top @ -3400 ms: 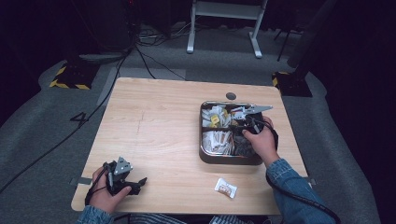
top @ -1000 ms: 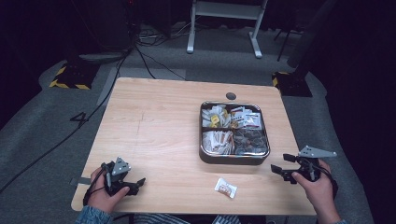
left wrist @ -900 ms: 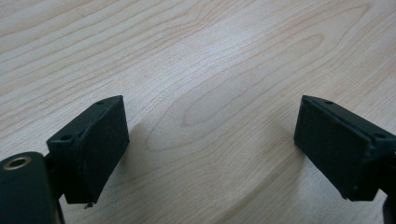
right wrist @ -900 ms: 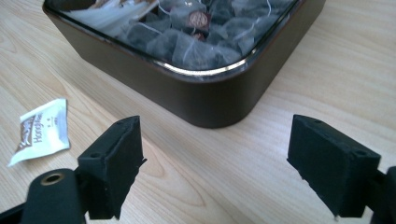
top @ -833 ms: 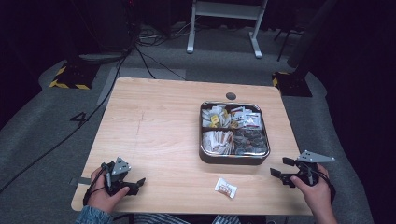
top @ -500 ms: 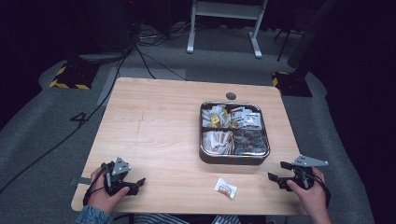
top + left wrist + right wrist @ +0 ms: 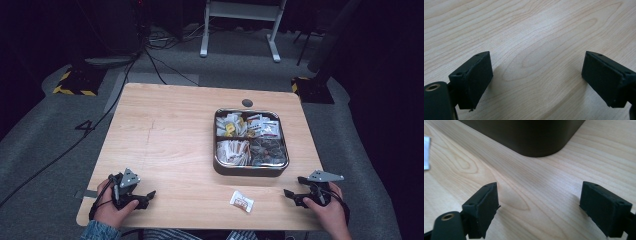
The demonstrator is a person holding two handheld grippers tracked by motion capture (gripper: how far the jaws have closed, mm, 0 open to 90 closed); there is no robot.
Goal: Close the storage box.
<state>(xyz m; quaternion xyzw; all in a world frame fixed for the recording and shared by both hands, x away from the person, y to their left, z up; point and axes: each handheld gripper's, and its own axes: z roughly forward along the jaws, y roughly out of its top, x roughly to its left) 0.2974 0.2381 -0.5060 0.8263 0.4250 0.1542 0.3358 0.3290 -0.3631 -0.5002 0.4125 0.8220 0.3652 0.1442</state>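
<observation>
- Both tongs rest low at the near edge of the table (image 7: 165, 125), each held in one of the person's hands.
- Left gripper (image 7: 142, 197): near the front left corner, jaws wide apart with bare wood grain between them in the left gripper view; nothing held. Its nose points right along the near edge.
- Left hand (image 7: 111, 209) wraps the gripper from behind; a denim sleeve (image 7: 100, 231) shows at the bottom edge.
- Right gripper (image 7: 295, 196): near the front right corner, jaws wide apart and empty, nose pointing left toward the table's middle. A grey three-cornered plate sits on its top.
- Right hand (image 7: 327, 212) grips it from below and behind.
- Tray (image 7: 250, 170): dark, square with rounded corners, on the right half of the table, split into four compartments holding packets and small wrapped items. Its dark rounded corner (image 7: 541, 142) stands just ahead of the right gripper's jaws in the right gripper view.
- Small packet (image 7: 241, 201): white with a brown mark, lies flat on the wood just in front of the tray, between the two grippers and nearer the right one. Its long axis runs roughly left to right, slightly tilted.
- Small dark round spot (image 7: 247, 103) on the table just behind the tray.
</observation>
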